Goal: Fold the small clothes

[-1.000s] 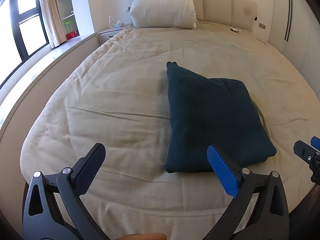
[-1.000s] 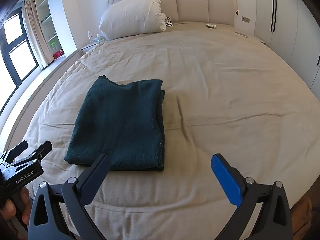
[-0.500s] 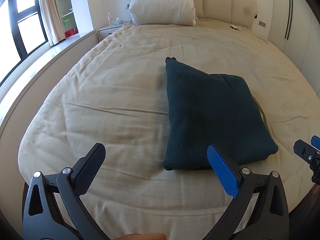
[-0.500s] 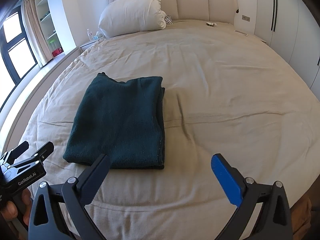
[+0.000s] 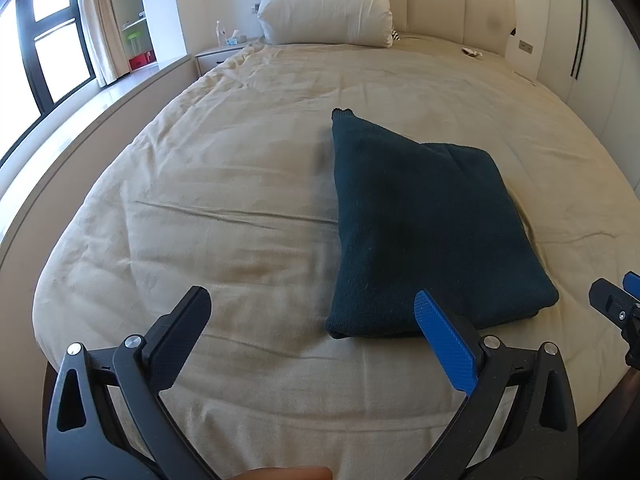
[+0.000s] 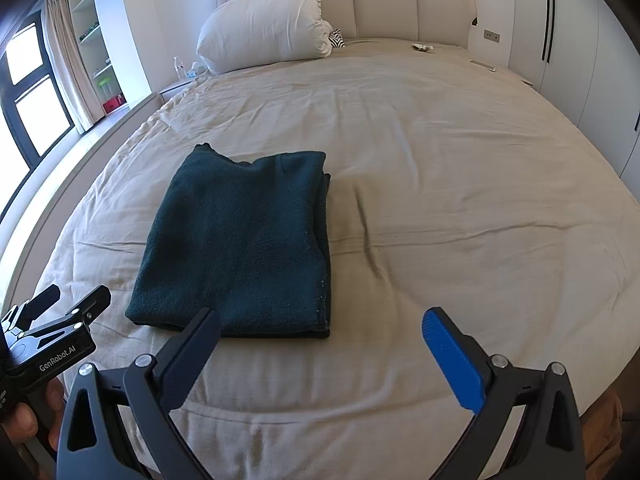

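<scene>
A dark teal knitted garment (image 5: 420,232) lies folded into a flat rectangle on the beige bed (image 5: 240,184); in the right wrist view the garment (image 6: 244,240) sits left of centre. My left gripper (image 5: 312,312) is open over the bed's near edge, its blue fingertip just in front of the garment's near edge, holding nothing. My right gripper (image 6: 320,324) is also open, near the garment's near right corner and apart from it. The right gripper's tips (image 5: 616,304) show at the right edge of the left wrist view; the left gripper (image 6: 60,320) shows at lower left of the right wrist view.
A white pillow (image 6: 264,28) leans on the padded headboard (image 6: 384,4). A nightstand with a bottle (image 5: 220,36) stands at the far left, by a window and curtain. White wardrobe doors (image 6: 560,40) line the right side. A hand (image 6: 24,420) holds the left gripper.
Both cameras have tilted or drawn back slightly, so the garment sits a little lower in each view. The garment itself has not moved and both grippers stay open.
</scene>
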